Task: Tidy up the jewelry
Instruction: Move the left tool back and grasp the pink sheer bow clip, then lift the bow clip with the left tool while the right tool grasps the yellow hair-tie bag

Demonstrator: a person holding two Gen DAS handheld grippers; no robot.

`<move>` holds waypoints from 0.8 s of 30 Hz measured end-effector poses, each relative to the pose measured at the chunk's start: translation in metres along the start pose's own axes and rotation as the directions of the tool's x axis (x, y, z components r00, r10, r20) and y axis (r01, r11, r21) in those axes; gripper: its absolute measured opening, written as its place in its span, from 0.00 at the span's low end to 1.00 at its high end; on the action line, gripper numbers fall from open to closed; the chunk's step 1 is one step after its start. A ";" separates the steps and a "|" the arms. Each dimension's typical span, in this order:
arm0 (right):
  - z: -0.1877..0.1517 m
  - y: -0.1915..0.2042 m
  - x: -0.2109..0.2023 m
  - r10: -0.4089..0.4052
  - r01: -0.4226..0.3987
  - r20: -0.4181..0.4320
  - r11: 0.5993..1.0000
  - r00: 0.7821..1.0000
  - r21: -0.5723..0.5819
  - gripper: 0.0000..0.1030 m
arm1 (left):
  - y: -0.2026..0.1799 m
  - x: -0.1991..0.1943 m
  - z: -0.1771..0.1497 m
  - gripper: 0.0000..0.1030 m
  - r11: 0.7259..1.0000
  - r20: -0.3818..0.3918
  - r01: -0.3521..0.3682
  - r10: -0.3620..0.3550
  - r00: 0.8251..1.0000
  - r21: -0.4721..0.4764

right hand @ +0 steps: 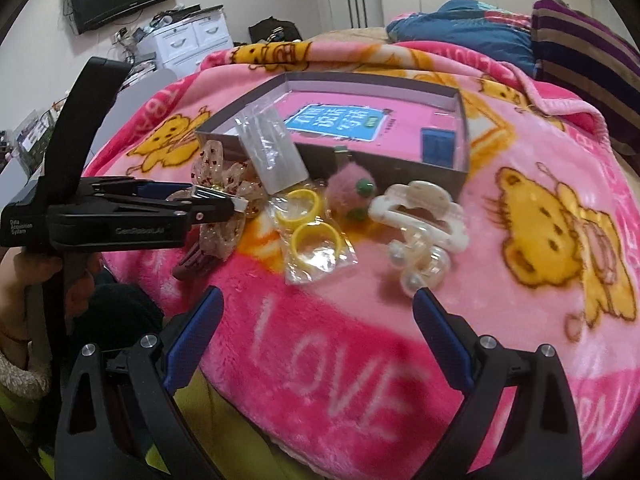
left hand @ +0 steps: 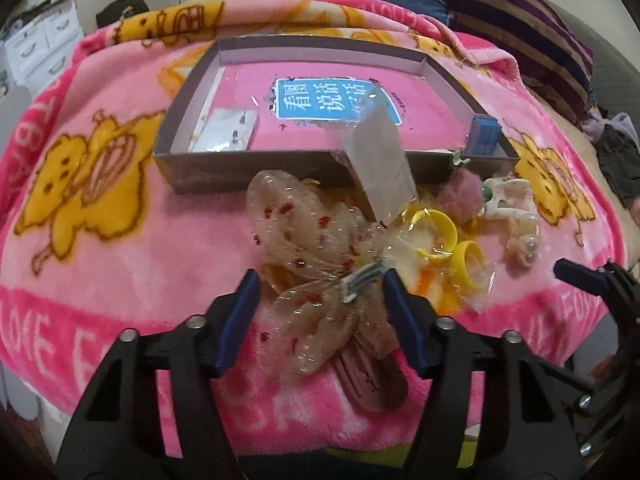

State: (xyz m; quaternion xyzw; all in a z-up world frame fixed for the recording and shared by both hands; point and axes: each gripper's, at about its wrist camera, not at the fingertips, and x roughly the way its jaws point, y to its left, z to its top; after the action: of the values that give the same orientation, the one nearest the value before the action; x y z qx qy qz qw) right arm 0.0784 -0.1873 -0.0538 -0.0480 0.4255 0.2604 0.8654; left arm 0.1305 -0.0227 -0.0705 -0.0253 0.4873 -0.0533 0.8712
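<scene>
A: What does the jewelry look like, taking the grey tray point(left hand: 188, 178) as the marker?

B: Just in front of the tray's near wall lies a small heap on the pink blanket point(left hand: 132, 264). Its leftmost piece is a sheer bow hair clip point(left hand: 316, 264), beige netting with red flecks and a metal clip bar across its middle. Right of the bow, a clear packet holds yellow hoops point(right hand: 306, 220). A fluffy pink pom-pom point(right hand: 348, 190) sits against the tray's front wall, and a cream claw clip point(right hand: 420, 208) with pearly beads lies furthest right. A clear plastic sleeve point(left hand: 380, 160) leans over the tray's front wall.

A: And inside the tray?

B: A pink booklet with a blue label point(left hand: 336, 100) covers its floor, a white card point(left hand: 224, 130) lies in the near left corner and a small blue box point(left hand: 484, 136) in the near right one.

A: How is the left gripper point(left hand: 320, 284) placed?

B: It tilts down over the bow in front of the tray, one blue pad on each side of the netting. The pads stand partly apart; the right one is at the end of the clip bar, the left one clear of the fabric. A hand point(right hand: 76, 284) grips its handle.

A: The right gripper point(right hand: 318, 304)?

B: Its jaws are spread wide with nothing between them, angled down at the blanket, nearer than the hoops and claw clip.
</scene>
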 end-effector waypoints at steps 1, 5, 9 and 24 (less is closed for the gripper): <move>0.002 0.002 0.004 0.004 -0.004 -0.003 1.000 1.000 -0.009 0.92 | 0.002 -0.002 0.000 0.40 1.000 0.010 0.013 -0.012 1.000 -0.007; 0.013 0.011 0.021 0.010 -0.010 -0.015 0.999 1.000 -0.053 0.92 | 0.011 -0.011 0.001 0.19 1.000 0.040 0.008 -0.008 0.999 -0.020; 0.024 0.016 0.045 0.003 -0.006 -0.039 0.998 0.999 -0.070 0.87 | 0.026 -0.018 0.002 0.14 0.998 0.052 0.033 -0.030 0.998 -0.059; 0.035 0.008 0.057 0.065 -0.066 -0.050 0.997 0.997 -0.027 0.15 | 0.054 -0.051 0.007 0.08 0.993 0.135 0.060 -0.046 0.990 -0.103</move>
State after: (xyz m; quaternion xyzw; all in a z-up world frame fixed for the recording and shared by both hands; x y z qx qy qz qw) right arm 0.1278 -0.1464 -0.0740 -0.0527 0.4444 0.2933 0.8448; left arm 0.1139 0.0367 -0.0292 -0.0882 0.4297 -0.0488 0.8973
